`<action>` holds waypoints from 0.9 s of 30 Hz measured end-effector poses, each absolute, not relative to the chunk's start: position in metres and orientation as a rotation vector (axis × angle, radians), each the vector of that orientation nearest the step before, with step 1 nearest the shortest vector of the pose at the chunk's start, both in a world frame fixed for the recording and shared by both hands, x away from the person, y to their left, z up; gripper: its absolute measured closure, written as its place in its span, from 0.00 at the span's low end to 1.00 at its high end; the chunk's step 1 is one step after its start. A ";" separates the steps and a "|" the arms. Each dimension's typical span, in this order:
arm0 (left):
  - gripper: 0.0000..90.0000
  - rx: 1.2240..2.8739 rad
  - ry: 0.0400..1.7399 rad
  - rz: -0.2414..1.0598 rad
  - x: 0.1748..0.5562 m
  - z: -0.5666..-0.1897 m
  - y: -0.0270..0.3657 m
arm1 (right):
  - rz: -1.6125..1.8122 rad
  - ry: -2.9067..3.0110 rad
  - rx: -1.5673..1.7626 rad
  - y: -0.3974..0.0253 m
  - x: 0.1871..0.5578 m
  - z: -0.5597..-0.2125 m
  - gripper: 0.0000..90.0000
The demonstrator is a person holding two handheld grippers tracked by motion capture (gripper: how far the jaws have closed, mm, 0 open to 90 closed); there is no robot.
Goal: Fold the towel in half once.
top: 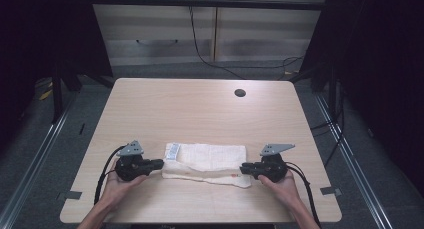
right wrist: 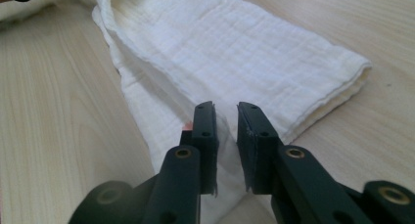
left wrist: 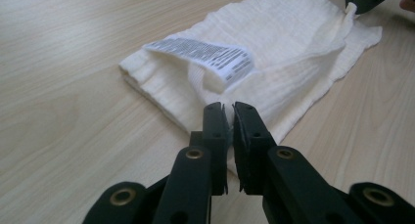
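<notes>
- On the near half of the tabletop lies a folded white cloth, long side running left to right, between my two claws.
- Left claw: at the cloth's left end. From the left gripper view, its jaws stand nearly together, a thin slit between them, with the cloth's near edge directly under and between the tips. I cannot tell for certain whether fabric is pinched.
- A printed care label sits on the cloth's left end, curled upward, just beyond the left claw's tips.
- Right claw: at the cloth's right near corner. From the right gripper view, its jaws stand a narrow gap apart, with a single lower layer of cloth running between them; the pads do not visibly press on it.
- The cloth's upper folded layers lie flat; the lower layer juts out along the near edge.
- A small reddish mark shows on the cloth near the right claw.
- A dark round hole sits at the tabletop's far side, well apart from the cloth.
</notes>
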State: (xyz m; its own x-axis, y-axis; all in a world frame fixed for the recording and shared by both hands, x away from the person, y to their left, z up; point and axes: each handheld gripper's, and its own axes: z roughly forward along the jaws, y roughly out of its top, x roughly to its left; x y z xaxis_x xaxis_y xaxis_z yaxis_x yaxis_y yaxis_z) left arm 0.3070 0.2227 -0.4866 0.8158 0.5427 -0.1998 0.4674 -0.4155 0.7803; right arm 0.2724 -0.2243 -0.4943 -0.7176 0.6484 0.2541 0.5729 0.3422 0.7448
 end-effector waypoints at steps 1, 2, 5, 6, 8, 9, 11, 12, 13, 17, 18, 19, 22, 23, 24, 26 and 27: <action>0.93 2.072 0.746 0.098 0.307 -0.486 0.224 | 1.320 2.503 1.139 -0.224 0.273 -0.495 0.83; 0.92 2.069 0.743 0.097 0.305 -0.485 0.225 | 1.317 2.510 1.144 -0.223 0.272 -0.496 0.82; 0.89 2.059 0.721 0.110 0.302 -0.482 0.231 | 1.303 2.510 1.145 -0.223 0.271 -0.496 0.74; 0.89 2.055 0.732 0.117 0.302 -0.482 0.233 | 1.297 2.496 1.151 -0.224 0.270 -0.496 0.70; 0.87 2.023 0.759 0.127 0.304 -0.479 0.239 | 1.319 2.488 1.174 -0.227 0.270 -0.494 0.65; 0.87 2.014 0.759 0.131 0.305 -0.477 0.241 | 1.316 2.478 1.174 -0.229 0.269 -0.493 0.64; 0.86 1.991 0.771 0.149 0.307 -0.473 0.242 | 1.336 2.460 1.194 -0.234 0.267 -0.492 0.63; 0.86 1.983 0.775 0.147 0.309 -0.472 0.243 | 1.348 2.447 1.203 -0.236 0.266 -0.491 0.63; 0.85 1.975 0.786 0.156 0.312 -0.472 0.242 | 1.348 2.435 1.204 -0.237 0.267 -0.490 0.63; 0.86 1.986 0.779 0.148 0.321 -0.472 0.228 | 1.398 2.347 1.217 -0.241 0.275 -0.482 0.64; 0.88 1.989 0.768 0.136 0.324 -0.472 0.224 | 1.396 2.336 1.212 -0.242 0.281 -0.479 0.66; 0.90 2.000 0.759 0.129 0.327 -0.474 0.220 | 1.385 2.329 1.209 -0.241 0.285 -0.478 0.69; 0.93 2.054 0.754 0.114 0.334 -0.481 0.208 | 1.374 2.334 1.189 -0.240 0.300 -0.478 0.81; 0.93 2.053 0.770 0.094 0.336 -0.485 0.205 | 1.347 2.349 1.180 -0.238 0.305 -0.480 0.81; 0.93 2.068 0.776 0.074 0.337 -0.489 0.203 | 1.307 2.364 1.182 -0.236 0.311 -0.483 0.81; 0.93 2.110 0.764 0.084 0.336 -0.493 0.198 | 1.272 2.383 1.190 -0.232 0.323 -0.488 0.81; 0.93 2.118 0.755 0.075 0.335 -0.494 0.196 | 1.266 2.381 1.200 -0.232 0.326 -0.489 0.81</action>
State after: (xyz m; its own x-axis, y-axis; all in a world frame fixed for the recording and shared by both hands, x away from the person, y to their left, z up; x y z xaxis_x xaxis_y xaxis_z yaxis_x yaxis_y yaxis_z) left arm 0.3353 0.1964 -0.4943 0.8147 0.5406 -0.2099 0.4885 -0.4447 0.7507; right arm 0.3261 -0.2321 -0.4892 -0.6545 0.7310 0.1930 0.5688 0.3080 0.7627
